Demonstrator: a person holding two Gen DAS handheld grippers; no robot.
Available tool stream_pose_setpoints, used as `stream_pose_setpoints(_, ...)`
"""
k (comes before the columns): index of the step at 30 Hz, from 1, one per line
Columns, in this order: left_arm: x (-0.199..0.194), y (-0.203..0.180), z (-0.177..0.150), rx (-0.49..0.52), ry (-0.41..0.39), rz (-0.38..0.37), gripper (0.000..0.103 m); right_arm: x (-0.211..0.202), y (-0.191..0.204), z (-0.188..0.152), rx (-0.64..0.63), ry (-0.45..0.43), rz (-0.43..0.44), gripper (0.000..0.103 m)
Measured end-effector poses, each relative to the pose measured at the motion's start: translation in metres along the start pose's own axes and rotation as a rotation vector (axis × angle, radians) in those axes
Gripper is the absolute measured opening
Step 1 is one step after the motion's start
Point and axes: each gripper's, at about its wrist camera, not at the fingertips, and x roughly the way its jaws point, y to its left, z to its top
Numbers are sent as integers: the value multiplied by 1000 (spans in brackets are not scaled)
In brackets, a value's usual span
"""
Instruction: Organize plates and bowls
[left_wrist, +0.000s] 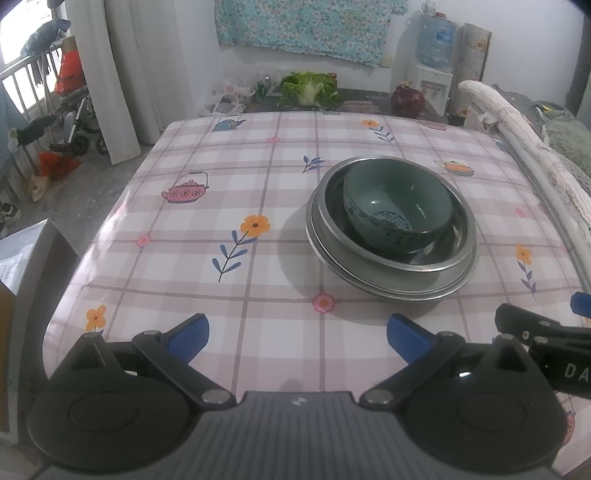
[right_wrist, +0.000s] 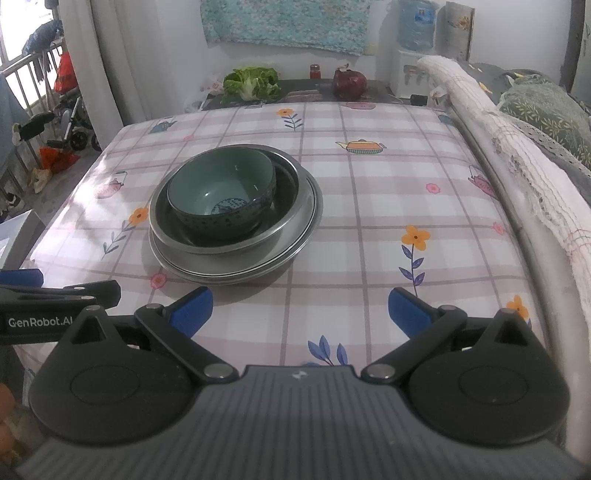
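Left wrist view: left gripper (left_wrist: 297, 334) and right gripper (right_wrist: 300, 308) gape wide, empty; green bowl (left_wrist: 397, 206) sits off-centre in metal bowl (left_wrist: 458, 258), likely to slide if nudged.

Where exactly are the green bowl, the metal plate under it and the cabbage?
green bowl (left_wrist: 397, 201), left wrist view, inner wall.
metal plate (right_wrist: 236, 267), right wrist view, near rim.
cabbage (right_wrist: 253, 83), right wrist view, leaves.

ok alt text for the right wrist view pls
A green bowl sits inside a metal bowl on a metal plate, stacked on a plaid flowered tablecloth. The right claw is open and empty in front.
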Motion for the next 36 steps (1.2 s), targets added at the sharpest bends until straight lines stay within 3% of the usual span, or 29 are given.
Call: stream_pose_setpoints(36, -4, 0, 4, 3, -18, 9, 103, 1, -1, 1, -3, 1, 10, 102)
